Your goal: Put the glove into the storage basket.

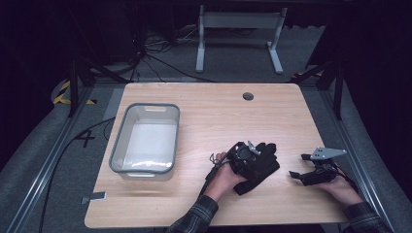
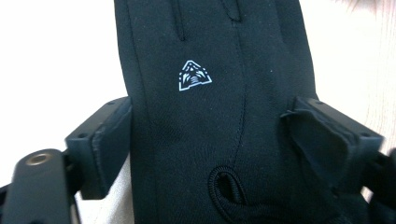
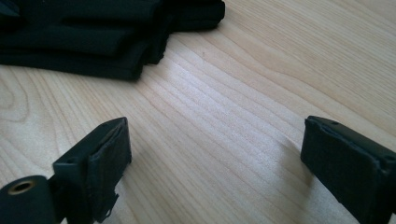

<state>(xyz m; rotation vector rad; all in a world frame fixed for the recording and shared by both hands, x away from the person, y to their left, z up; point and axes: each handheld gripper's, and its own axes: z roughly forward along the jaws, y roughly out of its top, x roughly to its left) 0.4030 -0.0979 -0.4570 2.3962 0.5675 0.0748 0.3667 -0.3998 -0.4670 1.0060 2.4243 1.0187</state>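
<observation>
A black glove [image 1: 265, 170] lies on the wooden table [image 1: 218, 116] at front centre, apparently on top of another one. In the left gripper view the glove [image 2: 210, 46] shows a small white triangular logo. My left gripper [image 1: 250, 158] comes down on it from above. Both pads of the left gripper [image 2: 210, 140] press the glove's sides, and fabric bunches against the right one. To the right, my right gripper [image 1: 299, 165] rests low over bare wood, open with nothing between its jaws [image 3: 215, 154]. The gloves' fingertips [image 3: 93, 37] lie ahead of it to the left.
An empty clear bin with a grey rim [image 1: 116, 141] stands on the left half of the table. A round cable hole [image 1: 248, 96] sits near the far edge. A small grey tag [image 1: 94, 197] lies at the front left corner. A white desk frame [image 1: 240, 22] stands on the floor beyond.
</observation>
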